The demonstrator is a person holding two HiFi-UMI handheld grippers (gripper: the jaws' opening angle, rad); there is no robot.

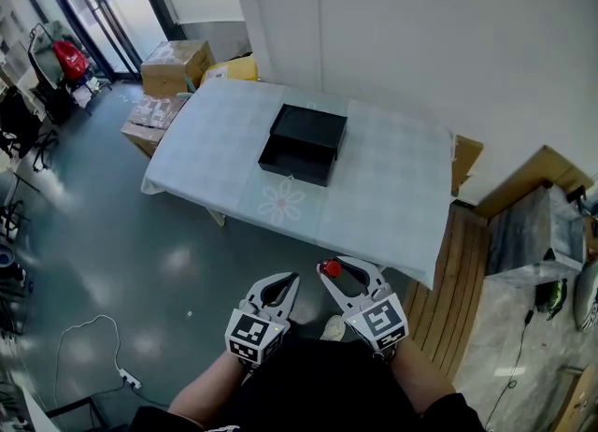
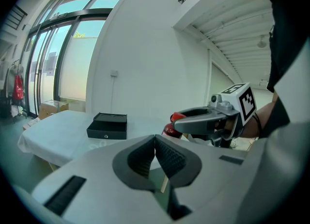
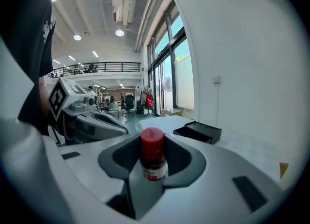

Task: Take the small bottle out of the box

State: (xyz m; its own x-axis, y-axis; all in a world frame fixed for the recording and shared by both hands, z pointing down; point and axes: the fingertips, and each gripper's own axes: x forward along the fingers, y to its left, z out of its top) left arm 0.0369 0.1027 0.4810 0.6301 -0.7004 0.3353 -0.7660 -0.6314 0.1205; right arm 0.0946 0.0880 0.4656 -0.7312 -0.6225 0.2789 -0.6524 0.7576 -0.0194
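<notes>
The small bottle, red-capped with a white label, stands upright between the pads of my right gripper, which is shut on it. In the head view that gripper is close to my body, short of the table's near edge, and the bottle's red cap shows at its tip. My left gripper hangs beside it, its pads pressed together with nothing between them. The black box lies open on the white-clothed table, well ahead of both grippers. It also shows small in the gripper views, as the box and the box.
Cardboard boxes are stacked past the table's far left corner. A wooden bench runs along the table's right side. A white cable lies on the grey floor at lower left. A white wall stands behind the table.
</notes>
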